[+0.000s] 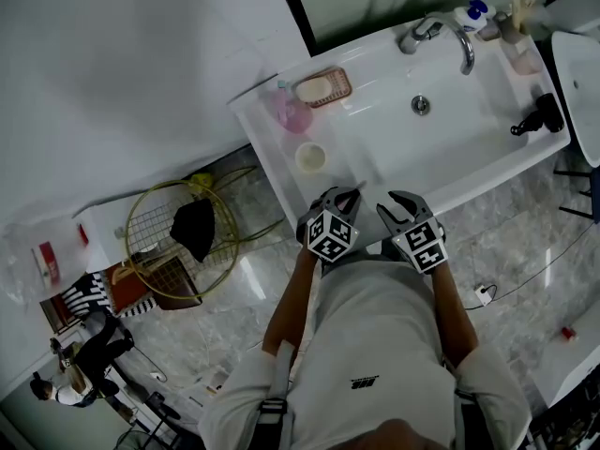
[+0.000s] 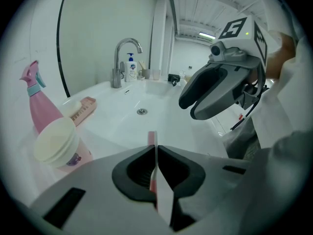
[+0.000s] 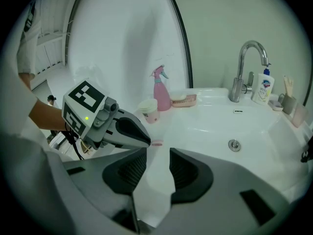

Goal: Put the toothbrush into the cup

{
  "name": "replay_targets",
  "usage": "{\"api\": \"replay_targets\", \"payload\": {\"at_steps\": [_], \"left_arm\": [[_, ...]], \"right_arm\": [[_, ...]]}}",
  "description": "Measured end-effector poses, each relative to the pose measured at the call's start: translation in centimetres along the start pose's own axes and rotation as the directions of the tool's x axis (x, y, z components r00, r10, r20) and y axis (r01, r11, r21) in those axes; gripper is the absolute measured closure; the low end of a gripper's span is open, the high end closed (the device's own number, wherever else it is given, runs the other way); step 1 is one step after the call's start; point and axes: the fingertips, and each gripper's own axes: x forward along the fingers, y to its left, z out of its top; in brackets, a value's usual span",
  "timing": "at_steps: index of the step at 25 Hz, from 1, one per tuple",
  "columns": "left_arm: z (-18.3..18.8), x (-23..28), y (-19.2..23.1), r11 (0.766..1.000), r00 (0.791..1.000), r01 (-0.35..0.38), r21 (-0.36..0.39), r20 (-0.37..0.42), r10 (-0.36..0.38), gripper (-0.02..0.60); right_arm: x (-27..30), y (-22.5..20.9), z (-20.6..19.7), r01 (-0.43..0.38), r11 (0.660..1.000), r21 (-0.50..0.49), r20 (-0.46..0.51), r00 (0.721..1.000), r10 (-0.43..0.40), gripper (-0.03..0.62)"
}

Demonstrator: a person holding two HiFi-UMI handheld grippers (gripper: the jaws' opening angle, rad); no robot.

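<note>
left tool, right tool: grey, black-lined, square-marked | shirt: white, short-sleeved

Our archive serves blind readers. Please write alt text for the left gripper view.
The left gripper is shut on a pink toothbrush at a white sink. A cup and pink spray bottle stand at left; the open right gripper hangs at upper right.

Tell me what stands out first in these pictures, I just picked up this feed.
The left tool is shut on a thin pink toothbrush, held over the near edge of the white sink. The cup stands on the sink's left ledge, in front of a pink spray bottle. The right tool hangs open and empty beside the left one.
</note>
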Motion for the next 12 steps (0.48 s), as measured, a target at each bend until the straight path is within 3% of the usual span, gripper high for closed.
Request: {"api": "replay_targets", "payload": {"at_steps": [6, 12], "left_arm": [[0.8, -1.7, 1.1, 0.998, 0.995, -0.054, -0.035, 0.078, 0.057, 0.54], [2.2, -3.8, 2.6, 0.992, 0.976, -0.093, -0.083, 0.188, 0.107, 0.54]], "right_arm": [[0.2, 0.5, 1.0, -0.011, 0.999, -0.038, -0.003, 1.0, 0.011, 0.434], [0.4, 1.0, 2.4, -0.018, 0.997, -0.075, 0.016, 1.0, 0.019, 0.434]]}}
